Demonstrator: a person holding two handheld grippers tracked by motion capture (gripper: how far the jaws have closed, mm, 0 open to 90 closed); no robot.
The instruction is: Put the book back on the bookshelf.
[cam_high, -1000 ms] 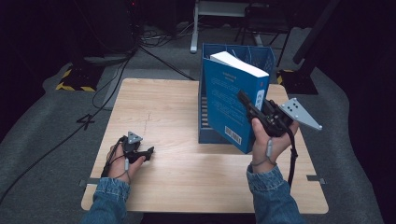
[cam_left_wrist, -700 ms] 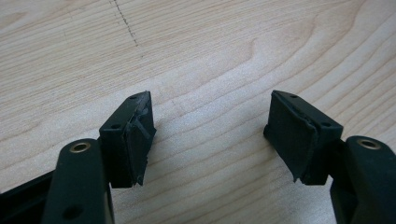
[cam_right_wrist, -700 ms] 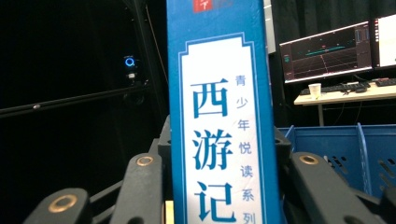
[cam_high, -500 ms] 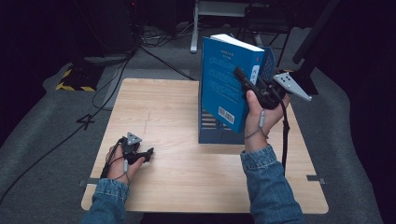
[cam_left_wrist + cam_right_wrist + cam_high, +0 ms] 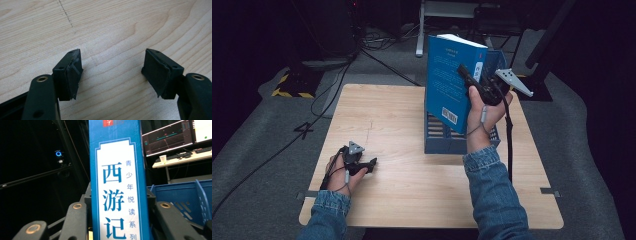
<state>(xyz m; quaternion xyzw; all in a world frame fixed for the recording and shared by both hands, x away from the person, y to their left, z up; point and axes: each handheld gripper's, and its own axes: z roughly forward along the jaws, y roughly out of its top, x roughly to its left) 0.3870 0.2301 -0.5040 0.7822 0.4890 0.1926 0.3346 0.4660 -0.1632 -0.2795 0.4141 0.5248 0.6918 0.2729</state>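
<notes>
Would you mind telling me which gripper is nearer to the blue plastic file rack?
Right. The right gripper holds the blue book above the file rack; the left gripper rests apart, left of it.

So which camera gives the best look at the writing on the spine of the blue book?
The right gripper view: the book sits between the jaws, its spine lettering large and sharp. The high view shows the book whole but its print too small to read. The left gripper view has bare table.
</notes>
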